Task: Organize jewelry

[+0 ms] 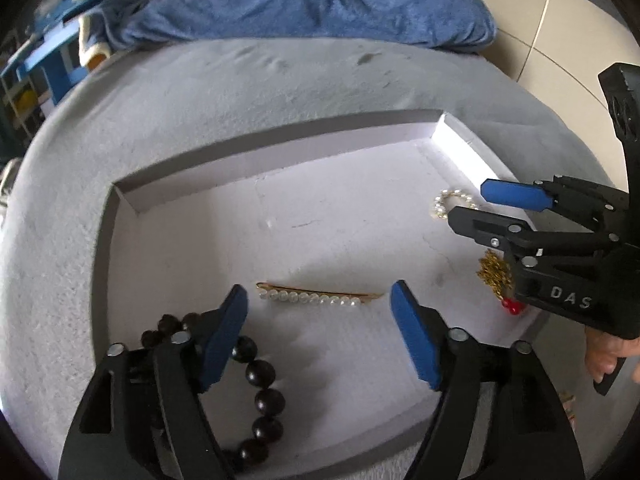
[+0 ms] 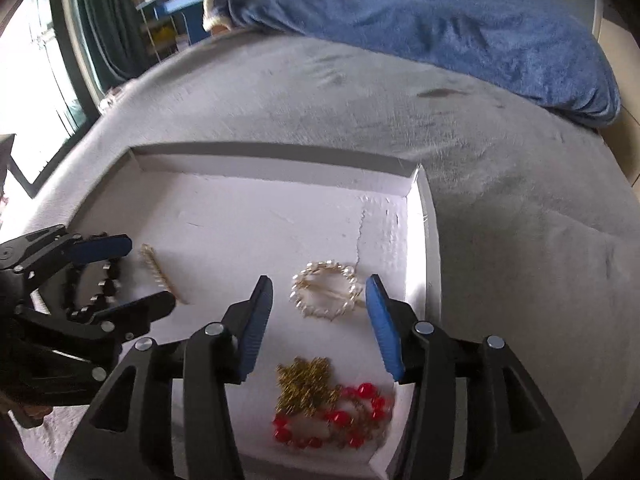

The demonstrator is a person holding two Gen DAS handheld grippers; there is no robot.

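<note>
A home bedroom: grey plush bed [image 2: 500, 184], crumpled blue blanket [image 2: 440, 28] upper right, green curtain [image 2: 100, 20] by window upper left.

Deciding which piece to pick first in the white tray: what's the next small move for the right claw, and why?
Probably ease the right claw forward and down over the pearl ring brooch. Its jaws stand open and empty, and the brooch lies flat between and just ahead of the tips, apart from the gold and red piece and the tray wall.
</note>
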